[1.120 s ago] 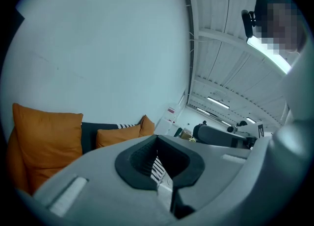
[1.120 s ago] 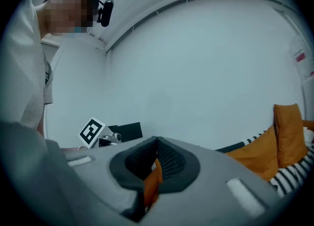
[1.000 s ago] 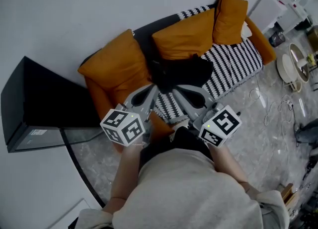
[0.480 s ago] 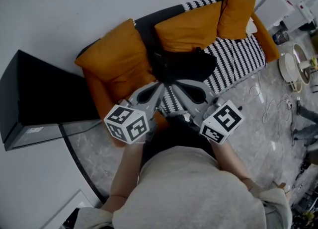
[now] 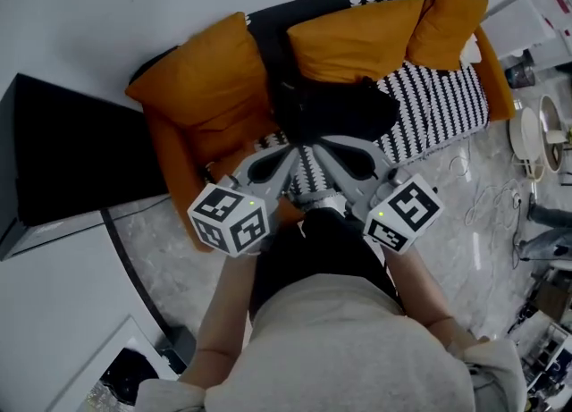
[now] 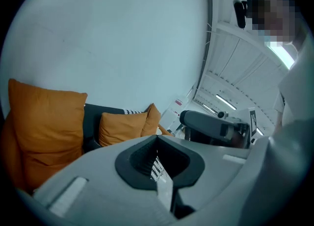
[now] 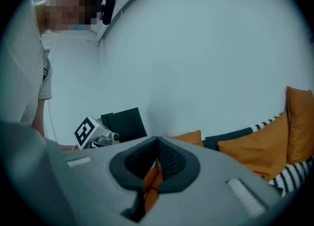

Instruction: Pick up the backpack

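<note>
Holding left claw [image 5: 289, 149] pressed together, empty | holding right claw [image 5: 323, 146] pressed together, empty | pointing both toward black backpack [image 5: 335, 111] lying on orange sofa [image 5: 172, 176]

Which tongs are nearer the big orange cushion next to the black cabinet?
Left. The left tongs sit by the cushion, off its lower right edge; the right tongs sit farther right, below the backpack.

You're in what looks like a home living room: an orange sofa [image 5: 172, 167] with matching cushions [image 5: 357, 39] and a striped throw [image 5: 438, 106] at the top of the frame, marble-look floor [image 5: 465, 231] below, household clutter [image 5: 536, 129] along the right edge.
</note>
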The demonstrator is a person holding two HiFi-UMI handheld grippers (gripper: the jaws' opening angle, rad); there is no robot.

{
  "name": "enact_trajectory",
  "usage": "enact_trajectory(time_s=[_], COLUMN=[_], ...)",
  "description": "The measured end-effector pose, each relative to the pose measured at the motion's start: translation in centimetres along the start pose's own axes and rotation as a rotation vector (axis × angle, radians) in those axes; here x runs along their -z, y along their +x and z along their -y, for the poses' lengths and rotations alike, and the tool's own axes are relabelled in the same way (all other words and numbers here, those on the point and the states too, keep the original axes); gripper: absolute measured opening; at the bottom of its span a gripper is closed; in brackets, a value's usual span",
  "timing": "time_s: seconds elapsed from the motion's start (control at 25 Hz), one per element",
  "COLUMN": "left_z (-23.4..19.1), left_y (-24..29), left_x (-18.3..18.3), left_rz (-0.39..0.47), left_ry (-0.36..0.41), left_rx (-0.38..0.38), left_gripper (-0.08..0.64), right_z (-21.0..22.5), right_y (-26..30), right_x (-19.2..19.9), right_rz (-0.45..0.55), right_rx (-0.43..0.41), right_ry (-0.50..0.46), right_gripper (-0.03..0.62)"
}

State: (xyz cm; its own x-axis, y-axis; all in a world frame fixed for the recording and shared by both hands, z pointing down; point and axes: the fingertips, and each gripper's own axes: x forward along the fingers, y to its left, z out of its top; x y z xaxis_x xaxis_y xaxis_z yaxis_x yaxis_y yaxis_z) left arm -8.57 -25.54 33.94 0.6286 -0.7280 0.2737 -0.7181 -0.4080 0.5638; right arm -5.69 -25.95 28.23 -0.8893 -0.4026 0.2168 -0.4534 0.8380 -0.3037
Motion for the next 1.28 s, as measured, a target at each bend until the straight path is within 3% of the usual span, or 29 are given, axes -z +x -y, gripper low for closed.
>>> enact_trajectory(time_s=[0.36, 0.68, 1.28], left_z=[-3.6, -6.4, -12.2], left_y=[1.8, 3.0, 5.3], left_x=[2.1, 3.8, 8.2], left_rz=[-0.011, -0.018, -0.030], left_ry=[-0.049, -0.067, -0.145], left_rx=[-0.065, -0.145, -0.210], left_gripper=[0.006, 0.006, 0.006], right_z=[4.6, 6.2, 9.8], right_y=[2.5, 5.2, 9.0], right_x=[1.8, 4.2, 11.3], right_rz=[-0.017, -0.052, -0.138], right_rx=[0.001, -0.036, -0.019], right_ry=[0.057, 0.096, 0.188], right_gripper=[0.003, 0.003, 0.003])
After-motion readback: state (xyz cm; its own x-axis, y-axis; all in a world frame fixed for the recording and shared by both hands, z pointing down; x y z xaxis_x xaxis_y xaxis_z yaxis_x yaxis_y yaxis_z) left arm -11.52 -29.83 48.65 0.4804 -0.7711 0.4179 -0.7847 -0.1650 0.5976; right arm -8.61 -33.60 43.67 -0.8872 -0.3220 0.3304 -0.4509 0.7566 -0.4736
